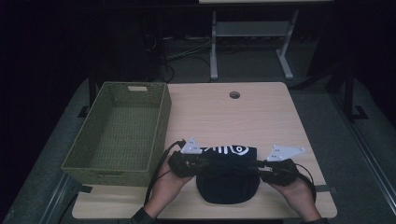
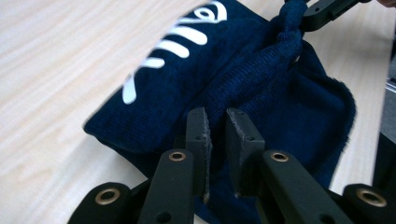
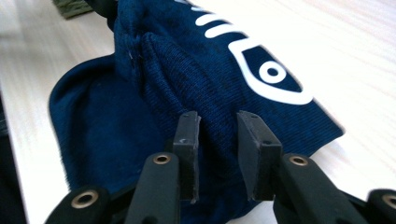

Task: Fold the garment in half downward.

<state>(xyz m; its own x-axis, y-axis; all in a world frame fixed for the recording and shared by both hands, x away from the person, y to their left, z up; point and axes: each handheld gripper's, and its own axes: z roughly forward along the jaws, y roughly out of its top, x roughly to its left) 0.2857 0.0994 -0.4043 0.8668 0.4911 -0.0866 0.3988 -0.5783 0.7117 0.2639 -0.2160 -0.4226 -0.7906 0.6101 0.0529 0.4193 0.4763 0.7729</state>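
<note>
A navy knit hat (image 1: 228, 179) with a white fish-skeleton print lies at the lower middle of the high view, on the wooden table (image 1: 261, 116) beside an empty woven basket (image 1: 122, 133) at left. The left gripper (image 1: 198, 163) pinches the hat's left edge between nearly closed jaws. The right gripper (image 1: 261, 167) grips the opposite edge, jaws slightly wider over a ridge of fabric. To fold or lift the hat cleanly, both grips should probably stay firm and move together, keeping the fabric taut and level.
</note>
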